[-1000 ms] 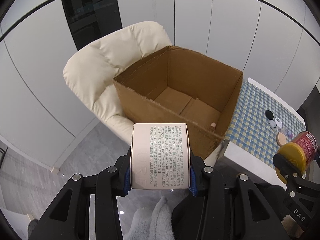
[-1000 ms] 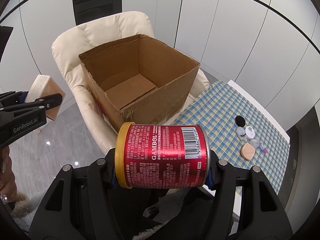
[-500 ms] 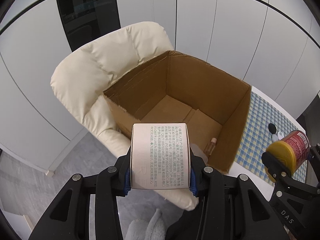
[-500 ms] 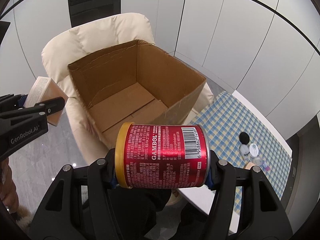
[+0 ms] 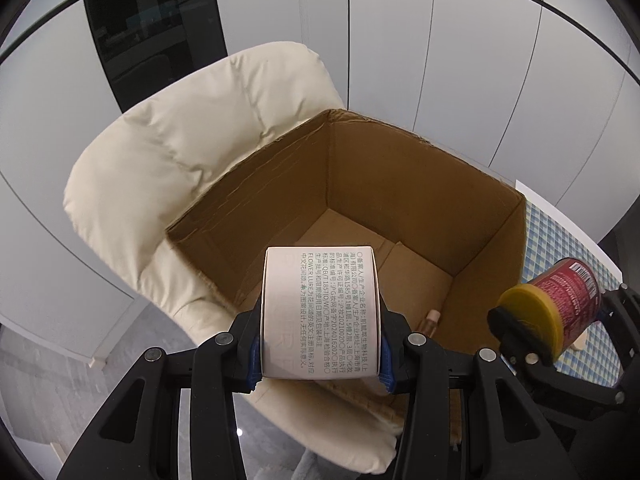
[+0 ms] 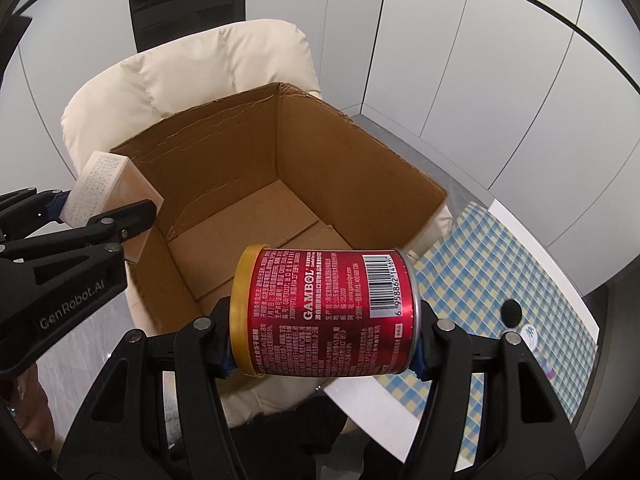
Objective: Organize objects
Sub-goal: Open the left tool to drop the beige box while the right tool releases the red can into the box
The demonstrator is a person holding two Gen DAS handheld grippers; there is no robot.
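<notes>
In the left wrist view, a small white carton printed with text (image 5: 320, 308) is clamped between the pads of the left claw (image 5: 320, 354), the jaws drawn in tight on its two narrow sides. In the right wrist view, a red tin with a yellow lid (image 6: 326, 312) is held on its side across the right claw (image 6: 322, 354), one pad on the lid end and one on the base, the jaws standing about half apart around it.

Both items are judged to be on their way into the cardboard box (image 5: 472, 200), which is seated on a cream padded chair (image 5: 192, 152). For the step to be done well, each item should be brought fully past the near rim and lowered toward the floor of the box before the jaws are parted, so that nothing is caught on the torn edge or dropped from a height. The tin, being round, is best set down rather than let fall, since it may roll.

From the left claw the box opening lies at twelve to one o'clock, just beyond the carton. From the right claw the opening lies at eleven o'clock. A small bottle (image 5: 430, 318) is seen lying in the near corner of the box. At three o'clock of the right claw, small round jars (image 6: 512, 312) are left on the checked tabletop (image 6: 500, 256).
</notes>
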